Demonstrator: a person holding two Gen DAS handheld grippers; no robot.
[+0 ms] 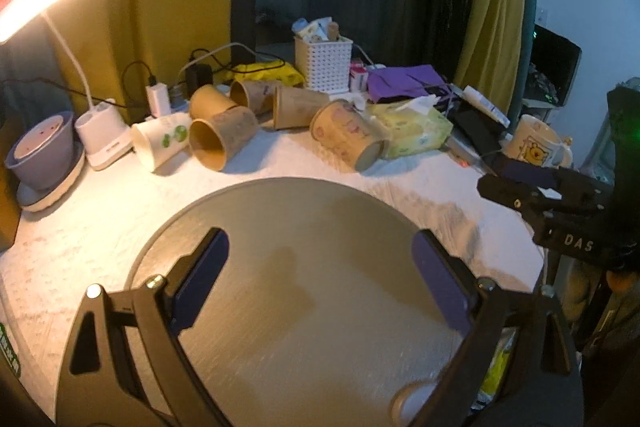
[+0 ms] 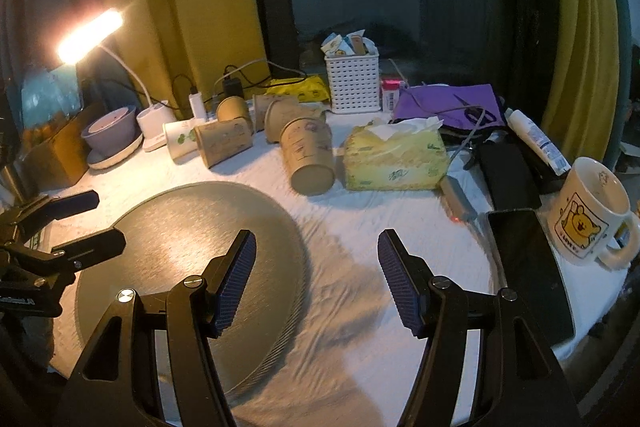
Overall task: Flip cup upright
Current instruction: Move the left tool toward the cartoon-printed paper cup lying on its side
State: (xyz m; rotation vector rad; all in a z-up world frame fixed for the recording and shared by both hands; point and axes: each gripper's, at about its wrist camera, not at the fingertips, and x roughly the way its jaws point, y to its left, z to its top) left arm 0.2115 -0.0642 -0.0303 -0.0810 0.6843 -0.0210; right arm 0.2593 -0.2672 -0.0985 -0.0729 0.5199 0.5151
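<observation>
Several brown paper cups lie on their sides at the back of the white cloth. The nearest one (image 1: 349, 133) (image 2: 309, 155) has cartoon prints and its base faces me. Another brown cup (image 1: 222, 138) (image 2: 224, 143) and a white cup with green dots (image 1: 160, 139) (image 2: 181, 139) lie left of it. My left gripper (image 1: 320, 259) is open and empty over the round grey mat (image 1: 304, 307). My right gripper (image 2: 316, 255) is open and empty above the cloth, right of the mat (image 2: 180, 247). Each gripper shows in the other's view, the right one (image 1: 520, 187) and the left one (image 2: 80, 223).
A yellow tissue pack (image 2: 394, 157), a white basket (image 2: 353, 83), a bear mug (image 2: 590, 213), a dark phone (image 2: 532, 271), a lit desk lamp (image 2: 90, 35), a purple pot (image 2: 112, 129), purple cloth (image 2: 448, 103) and cables crowd the back and right.
</observation>
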